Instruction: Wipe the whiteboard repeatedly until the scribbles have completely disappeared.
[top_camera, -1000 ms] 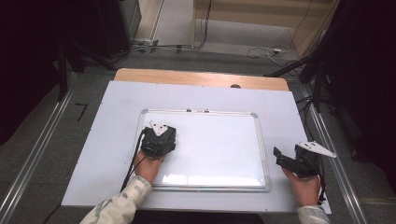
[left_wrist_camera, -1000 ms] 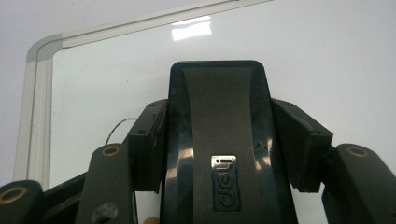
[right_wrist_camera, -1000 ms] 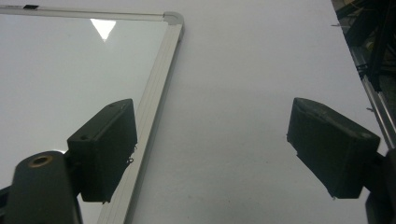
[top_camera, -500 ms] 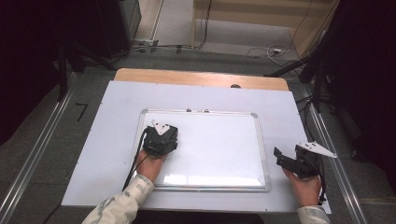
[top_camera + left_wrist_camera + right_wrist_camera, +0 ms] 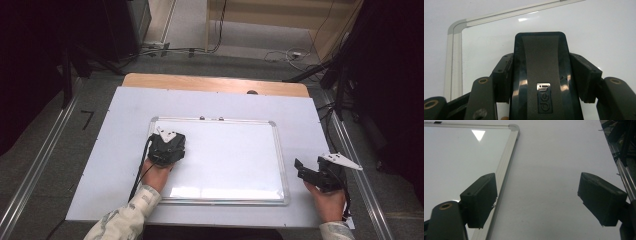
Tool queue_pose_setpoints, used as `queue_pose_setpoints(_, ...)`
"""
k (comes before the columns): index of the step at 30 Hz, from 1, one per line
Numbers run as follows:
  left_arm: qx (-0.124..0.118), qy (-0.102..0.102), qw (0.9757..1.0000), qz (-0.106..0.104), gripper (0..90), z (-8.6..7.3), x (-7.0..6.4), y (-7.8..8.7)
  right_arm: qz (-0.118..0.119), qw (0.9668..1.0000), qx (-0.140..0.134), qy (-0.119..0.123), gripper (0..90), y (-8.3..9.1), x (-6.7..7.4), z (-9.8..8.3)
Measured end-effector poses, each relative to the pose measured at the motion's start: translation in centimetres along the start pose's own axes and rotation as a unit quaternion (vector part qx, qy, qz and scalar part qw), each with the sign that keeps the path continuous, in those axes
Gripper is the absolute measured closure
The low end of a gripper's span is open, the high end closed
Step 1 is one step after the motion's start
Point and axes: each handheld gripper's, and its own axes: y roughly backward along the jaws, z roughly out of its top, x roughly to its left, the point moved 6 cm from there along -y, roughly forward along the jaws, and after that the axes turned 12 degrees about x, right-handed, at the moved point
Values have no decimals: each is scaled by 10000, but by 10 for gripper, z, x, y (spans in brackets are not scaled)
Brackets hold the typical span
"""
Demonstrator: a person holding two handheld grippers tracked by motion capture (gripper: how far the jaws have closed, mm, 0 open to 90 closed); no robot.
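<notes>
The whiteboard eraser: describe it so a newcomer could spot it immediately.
Start from the white table and find the silver-framed whiteboard lying flat on it. Over the board's left part, the left gripper is shut on the whiteboard eraser. It is a glossy black block with a matte grey centre strip and a small silver logo, whereas the right gripper is open.

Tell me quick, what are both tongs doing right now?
Left tongs: closed on a black whiteboard eraser, over the whiteboard.
Right tongs: open, holding nothing.

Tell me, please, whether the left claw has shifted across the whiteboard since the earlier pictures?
No. The left claw, shut on a black eraser, sits as close to the whiteboard's top-left frame corner as before.
</notes>
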Motion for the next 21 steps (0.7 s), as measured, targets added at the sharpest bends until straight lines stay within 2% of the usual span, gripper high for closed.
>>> queue_pose_setpoints(21,23,226,9996,162,413,-4,29,2,-2,10000,8,-3,146,0,-1,-1)
